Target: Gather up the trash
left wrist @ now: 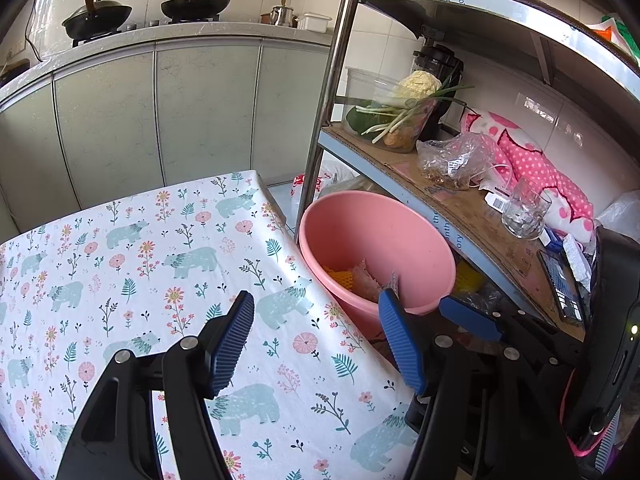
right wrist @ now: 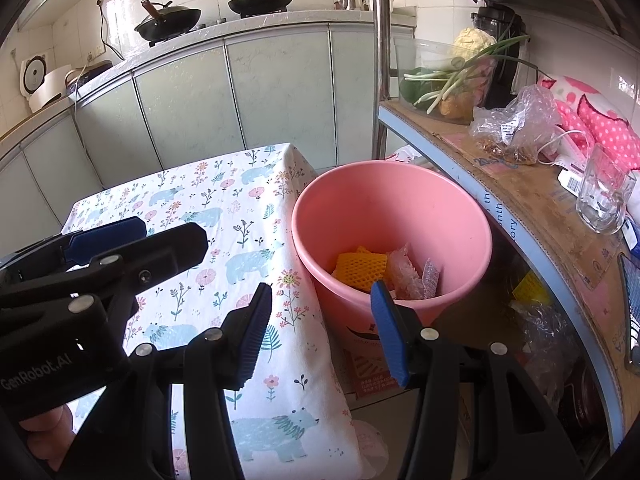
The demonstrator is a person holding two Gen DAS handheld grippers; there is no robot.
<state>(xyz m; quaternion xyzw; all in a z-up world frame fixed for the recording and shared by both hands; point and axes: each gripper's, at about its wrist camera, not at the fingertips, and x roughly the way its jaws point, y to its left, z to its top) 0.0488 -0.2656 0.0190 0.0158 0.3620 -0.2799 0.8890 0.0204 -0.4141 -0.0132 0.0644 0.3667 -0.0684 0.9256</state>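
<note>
Trash (right wrist: 384, 272) lies in the pink bucket (right wrist: 476, 216) beside the table (left wrist: 140, 248). Your left gripper (left wrist: 320, 340) and right gripper (right wrist: 320, 332) gape, holding nothing; scan the cloth and draw back clear of the rim.

The tablecloth (left wrist: 168, 264) is white, printed with pale blue bears, pink flowers and teal leaves. The bucket (right wrist: 460, 216) is plain pink; in it lie a yellow-orange foam net (right wrist: 360, 268) and pinkish crumpled wrappers (right wrist: 408, 272). Both grippers' pads (right wrist: 386, 332) are ribbed blue on black frames. A cushion (left wrist: 532, 160) on the shelf is pink with white dots.
</note>
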